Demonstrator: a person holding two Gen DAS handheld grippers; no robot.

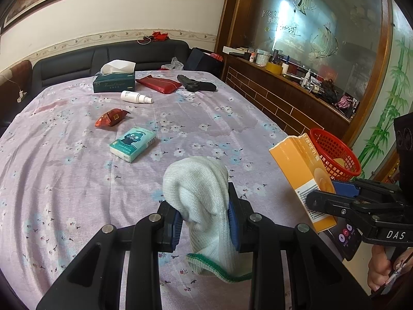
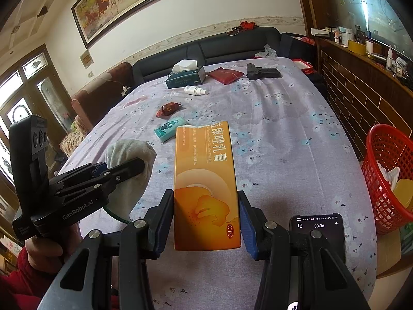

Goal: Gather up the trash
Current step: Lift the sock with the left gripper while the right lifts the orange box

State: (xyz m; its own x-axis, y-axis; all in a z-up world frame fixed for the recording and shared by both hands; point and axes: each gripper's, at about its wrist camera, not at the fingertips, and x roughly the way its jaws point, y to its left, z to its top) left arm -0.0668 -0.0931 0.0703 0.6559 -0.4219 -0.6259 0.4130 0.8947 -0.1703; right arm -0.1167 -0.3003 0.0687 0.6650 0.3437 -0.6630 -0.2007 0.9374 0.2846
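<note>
My left gripper (image 1: 204, 222) is shut on a white knitted sock (image 1: 198, 191) with a green cuff, held above the near part of the table; the same sock (image 2: 129, 152) shows in the right wrist view, in the left gripper (image 2: 124, 168). My right gripper (image 2: 205, 222) is shut on an orange cream box (image 2: 205, 180), gripped at its lower end. From the left wrist view the box (image 1: 299, 170) stands tilted in the right gripper (image 1: 327, 193), just in front of a red mesh basket (image 1: 335, 155). The basket (image 2: 387, 175) sits beyond the table's right edge and holds paper and something yellow.
On the flowered tablecloth (image 1: 206, 118) lie a teal tissue pack (image 1: 133, 143), a red snack wrapper (image 1: 111, 117), a white spray bottle (image 1: 135, 97), a green tissue box (image 1: 114, 82), a red pouch (image 1: 158, 84) and a black pistol-shaped object (image 1: 196, 84). A phone (image 2: 318, 230) lies near the right gripper.
</note>
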